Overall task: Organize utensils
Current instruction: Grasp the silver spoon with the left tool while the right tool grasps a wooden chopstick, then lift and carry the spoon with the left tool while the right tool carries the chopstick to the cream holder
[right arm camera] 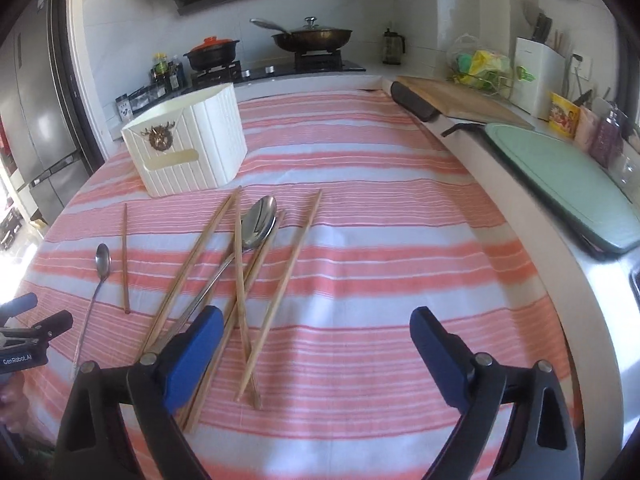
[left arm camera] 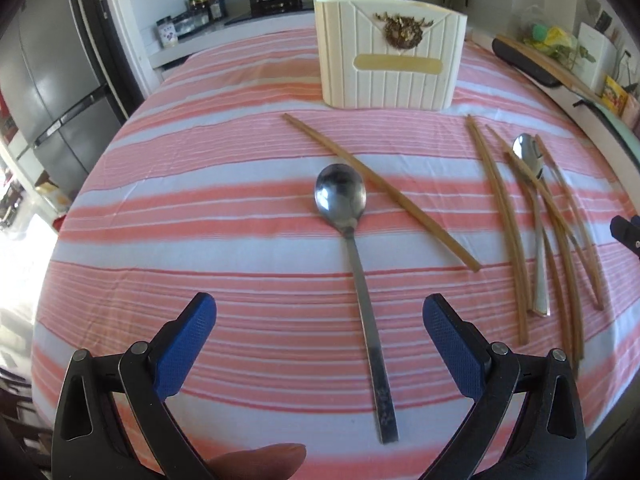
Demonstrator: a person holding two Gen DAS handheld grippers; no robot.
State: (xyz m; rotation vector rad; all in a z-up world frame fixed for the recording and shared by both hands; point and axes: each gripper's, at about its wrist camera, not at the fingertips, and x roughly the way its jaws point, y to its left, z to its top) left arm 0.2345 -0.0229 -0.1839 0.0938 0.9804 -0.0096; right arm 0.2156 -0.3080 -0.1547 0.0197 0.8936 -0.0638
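Observation:
A steel spoon [left arm camera: 352, 248] lies on the striped cloth, its handle between my open left gripper's [left arm camera: 318, 312] fingers. A single wooden chopstick [left arm camera: 380, 190] lies slanted beside it. A white ribbed utensil holder [left arm camera: 390, 54] stands at the back. To the right, several chopsticks [left arm camera: 504, 220] lie crossed over a second spoon [left arm camera: 532, 168]. In the right wrist view my right gripper [right arm camera: 316, 324] is open and empty above the cloth, right of that pile [right arm camera: 240, 280] and its spoon [right arm camera: 260, 220]. The holder [right arm camera: 188, 148] stands at back left, and the first spoon [right arm camera: 102, 264] and left gripper [right arm camera: 28, 320] show at far left.
A raised white counter edge [right arm camera: 520, 216] runs along the table's right side, with a green board [right arm camera: 560, 176] and a wooden board [right arm camera: 460, 100] on it. A stove with pans [right arm camera: 312, 40] stands behind. A fridge [left arm camera: 48, 92] is at left.

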